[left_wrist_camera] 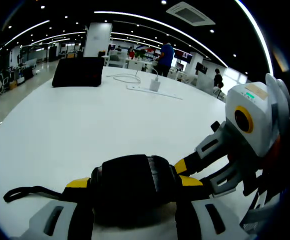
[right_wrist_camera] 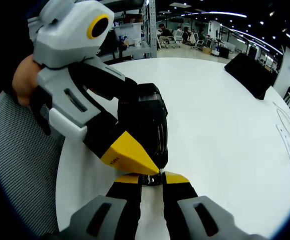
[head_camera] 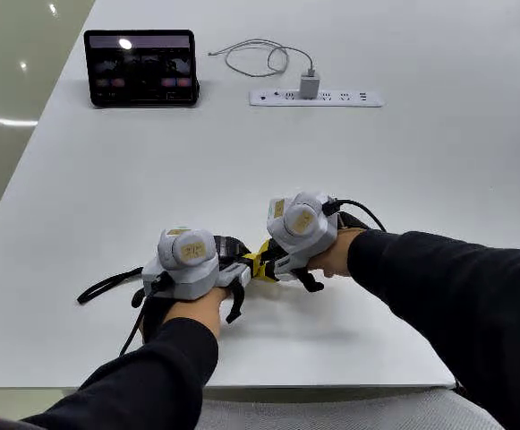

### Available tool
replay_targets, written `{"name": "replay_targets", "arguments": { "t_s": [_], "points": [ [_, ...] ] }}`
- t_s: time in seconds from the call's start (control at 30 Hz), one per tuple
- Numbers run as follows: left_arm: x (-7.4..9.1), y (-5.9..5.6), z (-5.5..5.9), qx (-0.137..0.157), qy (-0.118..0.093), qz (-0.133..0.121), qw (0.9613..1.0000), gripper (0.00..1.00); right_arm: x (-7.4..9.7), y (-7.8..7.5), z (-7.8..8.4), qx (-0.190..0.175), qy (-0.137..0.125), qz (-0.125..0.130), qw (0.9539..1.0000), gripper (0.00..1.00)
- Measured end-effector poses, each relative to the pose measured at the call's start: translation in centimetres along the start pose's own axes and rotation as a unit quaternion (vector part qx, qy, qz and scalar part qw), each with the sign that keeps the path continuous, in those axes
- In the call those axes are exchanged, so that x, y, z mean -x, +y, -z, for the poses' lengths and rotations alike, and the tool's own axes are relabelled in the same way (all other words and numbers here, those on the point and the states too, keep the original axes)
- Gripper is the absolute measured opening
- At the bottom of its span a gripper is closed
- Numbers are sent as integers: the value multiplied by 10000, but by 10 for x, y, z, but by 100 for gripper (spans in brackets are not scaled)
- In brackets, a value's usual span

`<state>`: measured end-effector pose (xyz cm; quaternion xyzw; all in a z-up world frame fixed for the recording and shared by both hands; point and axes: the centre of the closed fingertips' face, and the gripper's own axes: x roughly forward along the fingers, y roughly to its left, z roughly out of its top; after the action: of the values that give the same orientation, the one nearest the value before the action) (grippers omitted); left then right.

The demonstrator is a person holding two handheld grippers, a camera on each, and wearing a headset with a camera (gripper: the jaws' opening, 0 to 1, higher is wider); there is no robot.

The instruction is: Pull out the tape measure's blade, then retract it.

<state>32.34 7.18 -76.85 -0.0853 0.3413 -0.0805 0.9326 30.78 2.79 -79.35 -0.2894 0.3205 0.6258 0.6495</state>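
Tape measure (left_wrist_camera: 135,172) sits clamped in the left claw (left_wrist_camera: 134,184), the right claw (right_wrist_camera: 153,180) pinching its blade tip (right_wrist_camera: 156,176).

Head view looks down over the table (head_camera: 331,152); both gripper views face the tape measure (left_wrist_camera: 135,185) closely

Left gripper (left_wrist_camera: 134,181): jaws clamped around the tape measure (left_wrist_camera: 135,195).
Right gripper (right_wrist_camera: 153,178): jaws pinched on the blade tip (right_wrist_camera: 155,180), just beside the left gripper.
Forearms (head_camera: 447,287): dark-sleeved, angled inward.
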Motion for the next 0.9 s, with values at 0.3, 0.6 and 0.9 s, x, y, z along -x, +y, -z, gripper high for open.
{"name": "replay_targets", "arguments": {
  "t_s": [0.3,0.6,0.9],
  "points": [
    [0,0,0,7,-8,4,10000,63,6,0,6,112,-70,30,9999,11],
    [0,1,-1,12,-6,5,10000,63,2,-1,2,26,-114,73,9999,11],
    [0,-1,0,-30,7,14,10000,64,1,0,4,-74,-111,54,9999,11]
  ]
}}
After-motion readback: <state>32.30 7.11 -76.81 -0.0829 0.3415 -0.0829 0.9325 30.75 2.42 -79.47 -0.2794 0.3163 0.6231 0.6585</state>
